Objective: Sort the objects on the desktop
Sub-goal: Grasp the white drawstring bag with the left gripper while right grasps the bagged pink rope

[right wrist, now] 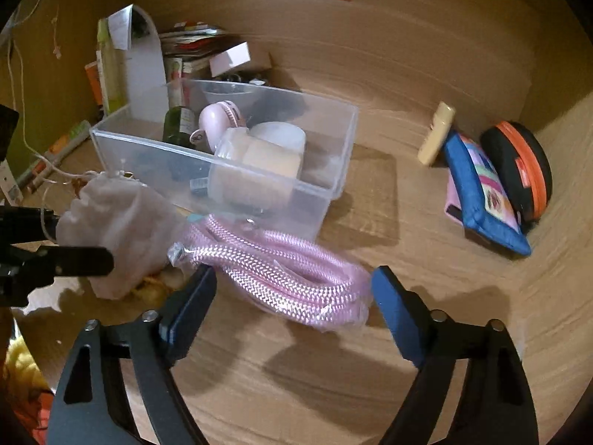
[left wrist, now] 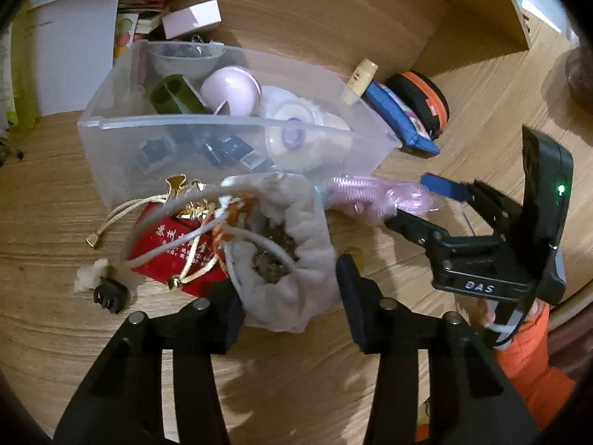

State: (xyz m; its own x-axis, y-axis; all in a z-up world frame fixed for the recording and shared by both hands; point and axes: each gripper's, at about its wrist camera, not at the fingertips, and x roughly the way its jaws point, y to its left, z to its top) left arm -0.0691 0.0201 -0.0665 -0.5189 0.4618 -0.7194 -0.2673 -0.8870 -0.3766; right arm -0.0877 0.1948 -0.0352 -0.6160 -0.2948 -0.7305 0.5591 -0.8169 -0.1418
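Note:
A clear plastic bin (left wrist: pixel 122 122) (right wrist: pixel 333 155) on the wooden desk holds a purple ball, a dark green bottle, a jar and small dark items. A white drawstring pouch (left wrist: pixel 296 244) (right wrist: pixel 111 215) lies in front of it, between the fingers of my open left gripper (left wrist: pixel 289 296). A bagged coil of pink rope (right wrist: pixel 281 270) (left wrist: pixel 370 196) lies between the fingers of my open right gripper (right wrist: pixel 292 296), which also shows in the left wrist view (left wrist: pixel 415 204). A red pouch (left wrist: pixel 174 244) with gold cord lies left of the white one.
A blue pouch (right wrist: pixel 481 193), a black and orange case (right wrist: pixel 519 170) and a cream tube (right wrist: pixel 437 133) lean at the back right wall. Papers and a pink box (left wrist: pixel 192 18) are stacked behind the bin. A black hair clip (left wrist: pixel 111 296) lies at the left.

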